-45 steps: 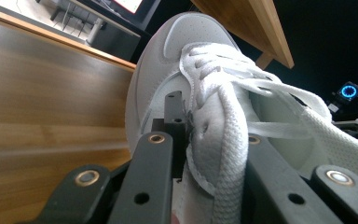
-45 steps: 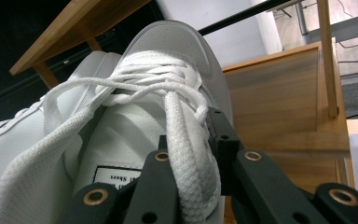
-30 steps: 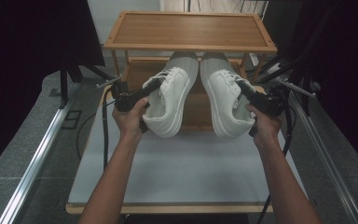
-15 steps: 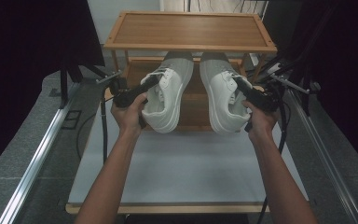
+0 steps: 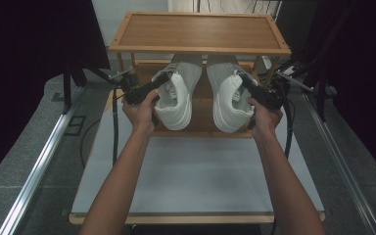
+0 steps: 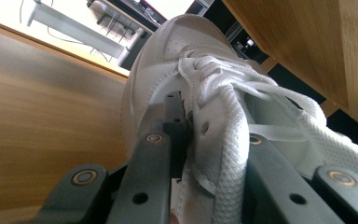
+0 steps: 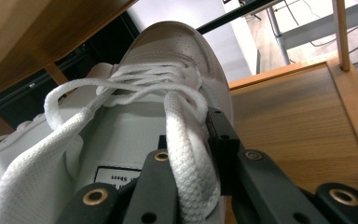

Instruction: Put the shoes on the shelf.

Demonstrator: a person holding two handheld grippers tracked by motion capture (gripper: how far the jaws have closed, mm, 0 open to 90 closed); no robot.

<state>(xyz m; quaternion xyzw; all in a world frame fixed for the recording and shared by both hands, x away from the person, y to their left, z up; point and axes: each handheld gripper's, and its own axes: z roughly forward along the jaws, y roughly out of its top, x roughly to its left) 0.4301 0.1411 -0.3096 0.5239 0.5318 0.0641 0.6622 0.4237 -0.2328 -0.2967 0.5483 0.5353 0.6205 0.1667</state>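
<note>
High view: each gripper's fingers clamp a white sneaker's side, left gripper (image 5: pixel 162 83) and right gripper (image 5: pixel 242 84).

Two white laced sneakers (image 5: pixel 176 95) (image 5: pixel 229 98) lie side by side, toes under the shelf top.

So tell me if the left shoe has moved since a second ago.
Yes. The left shoe has gone forward, its toe now farther under the rack's top shelf.

The 2 sneakers, the left sneaker (image 5: pixel 176 95) and the right sneaker (image 5: pixel 228 98), are plain white with white woven laces (image 6: pixel 233 116). The right one's tongue bears a white label (image 7: pixel 114 176) with dark print. The rack (image 5: pixel 200 30) is warm brown wood; the table (image 5: pixel 196 176) is pale grey, and both grippers black.
</note>
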